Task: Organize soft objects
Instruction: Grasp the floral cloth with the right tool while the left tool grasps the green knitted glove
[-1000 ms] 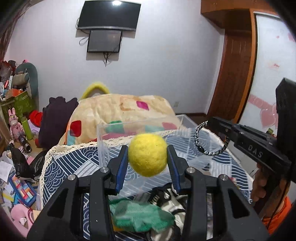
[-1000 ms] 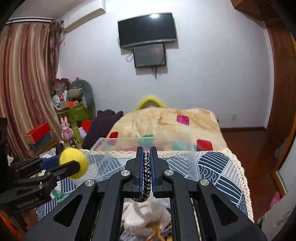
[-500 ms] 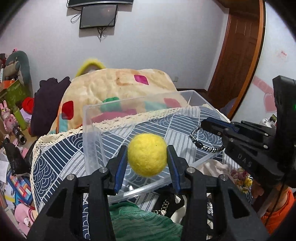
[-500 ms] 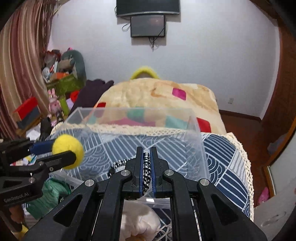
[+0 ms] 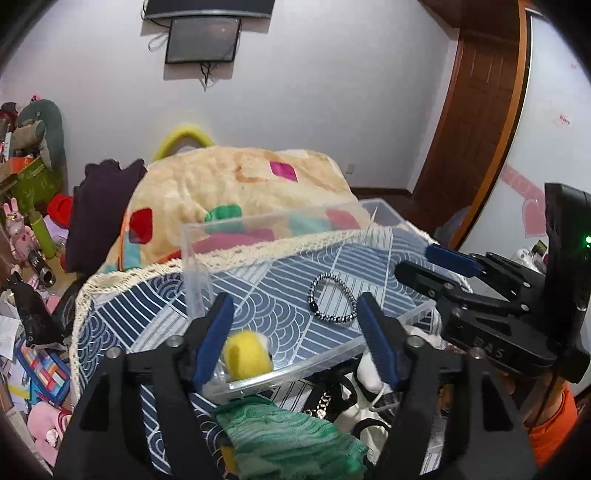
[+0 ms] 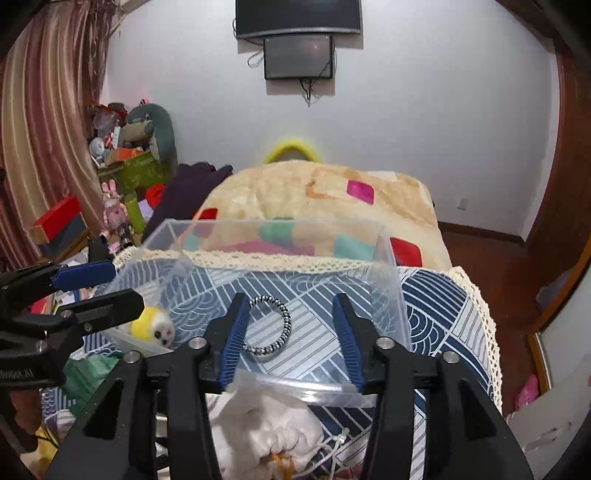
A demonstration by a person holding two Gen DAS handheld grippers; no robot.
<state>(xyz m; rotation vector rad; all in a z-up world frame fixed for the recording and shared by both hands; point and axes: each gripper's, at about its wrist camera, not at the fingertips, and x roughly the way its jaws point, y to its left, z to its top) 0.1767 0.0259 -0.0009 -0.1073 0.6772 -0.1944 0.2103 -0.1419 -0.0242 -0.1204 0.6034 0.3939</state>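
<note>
Left wrist: fuzzy yellow ball (image 5: 246,354), faced.

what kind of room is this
Probably a bedroom or a child's room: a bed with a patchwork quilt, a wall-mounted TV, and a heap of plush toys by the curtain.

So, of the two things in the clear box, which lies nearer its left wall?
The yellow felt ball, tucked in the near-left corner; the beaded bracelet lies mid-floor of the clear box.
</note>
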